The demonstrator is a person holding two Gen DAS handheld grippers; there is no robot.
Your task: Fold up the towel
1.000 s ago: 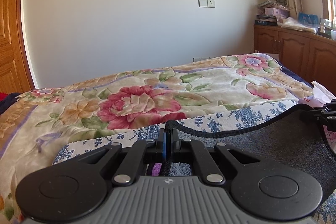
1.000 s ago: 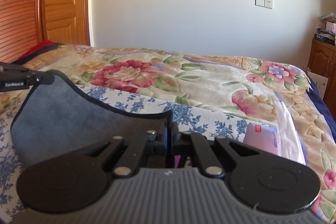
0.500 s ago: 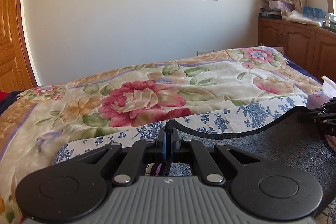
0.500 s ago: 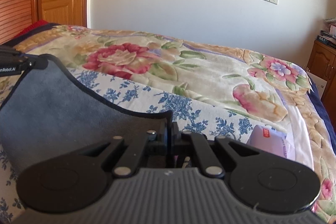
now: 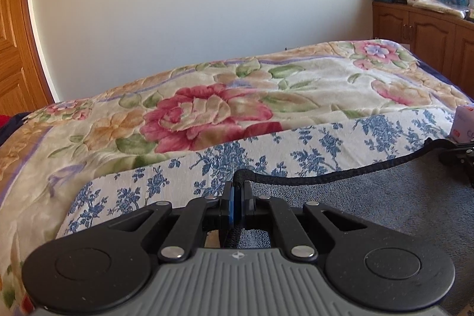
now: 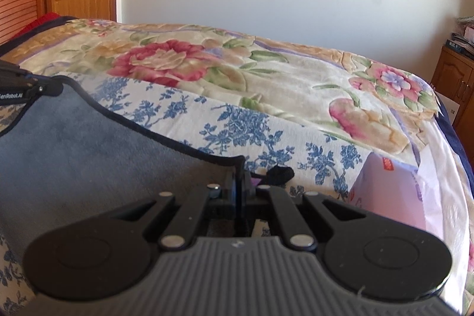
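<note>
So the left claw [image 5: 236, 191] is clenched on the towel's [image 5: 385, 197] black-bound hem at one corner, and the right claw [image 6: 239, 179] is pinched tight on the other corner of that same edge. The grey towel hangs slack between them, over the near part of the bed [image 5: 207, 85], right above the blue-flowered cloth [image 5: 296, 150]. It looks soft, light and floppy, since the hem sags in a curve between the two grips, so I'd guess it drapes wherever you lead it and won't hold a crease by itself. Corners on the stitched binding seem like the best hold, less stretchy than the pile. There's plenty of open bed toward the far edge by the wall. Only thing to watch is the pinkish packet [image 6: 394, 191] near the bed's right edge.
</note>
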